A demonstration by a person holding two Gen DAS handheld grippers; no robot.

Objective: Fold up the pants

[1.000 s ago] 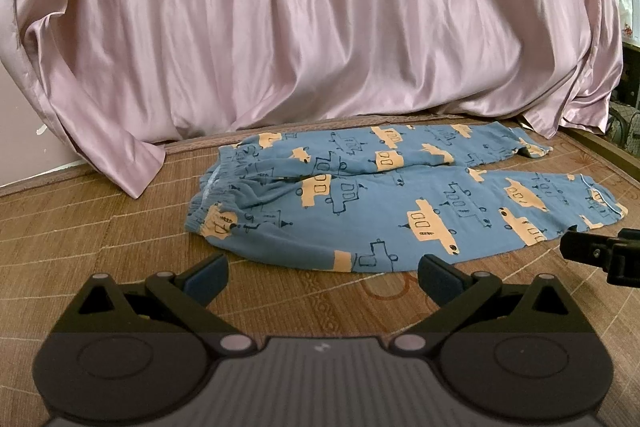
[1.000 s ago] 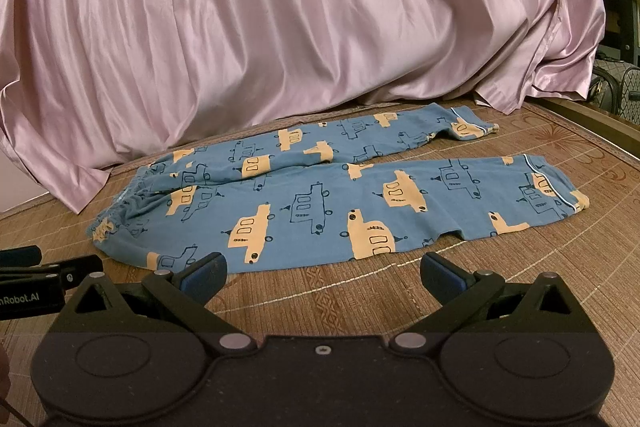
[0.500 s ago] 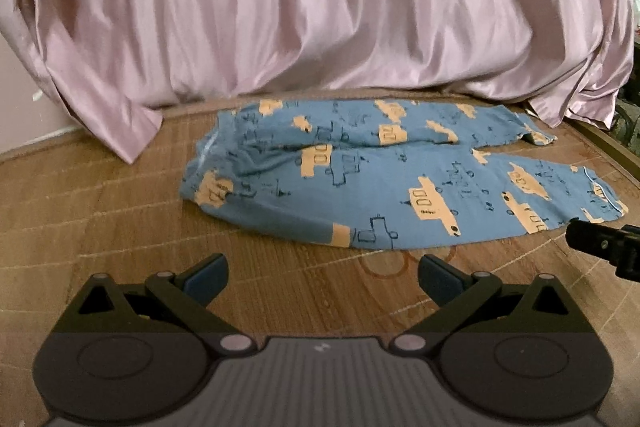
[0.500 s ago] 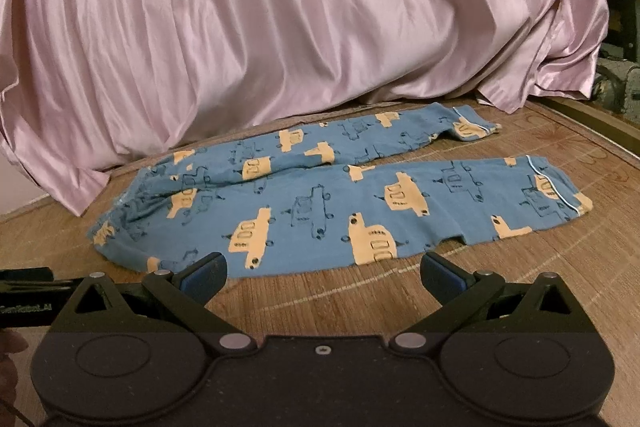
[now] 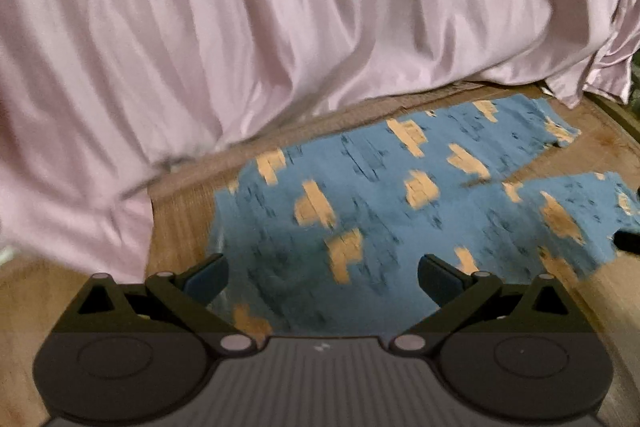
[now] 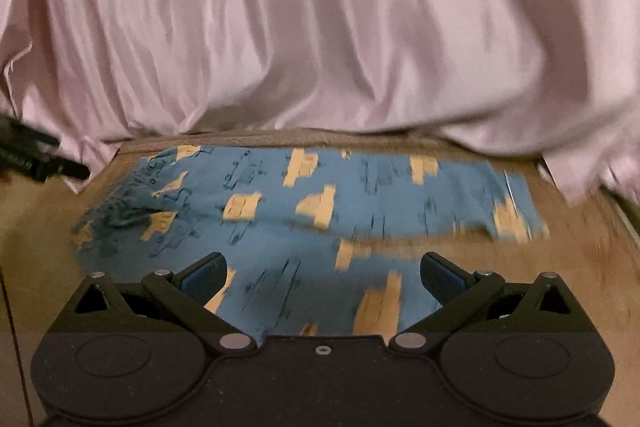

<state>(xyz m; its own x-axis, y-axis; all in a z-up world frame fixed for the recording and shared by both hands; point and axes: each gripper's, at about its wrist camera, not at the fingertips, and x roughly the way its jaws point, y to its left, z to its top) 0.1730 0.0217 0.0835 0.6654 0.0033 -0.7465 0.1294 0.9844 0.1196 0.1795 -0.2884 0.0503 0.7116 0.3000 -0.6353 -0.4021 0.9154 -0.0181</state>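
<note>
Blue pants [image 5: 380,211] printed with orange vehicles lie flat on a woven mat, waistband to the left and both legs running right. Both views are motion-blurred. My left gripper [image 5: 322,273] is open and hovers over the waist end, with nothing between its fingers. The right gripper [image 6: 322,273] is also open, held over the near leg of the pants [image 6: 280,211], and holds nothing. At the right edge of the left wrist view a dark tip of the other gripper [image 5: 628,241] shows. The left gripper's dark tip [image 6: 36,159] appears at the left of the right wrist view.
A pink satin sheet [image 5: 280,27] hangs behind the pants and spills onto the mat [image 5: 180,211] at the left. The same sheet [image 6: 320,27] fills the back of the right wrist view. Bare mat [image 6: 580,255] lies right of the leg cuffs.
Both grippers have moved forward and now sit over the pants instead of short of them. The views have become blurred from the motion. Both remain open.
</note>
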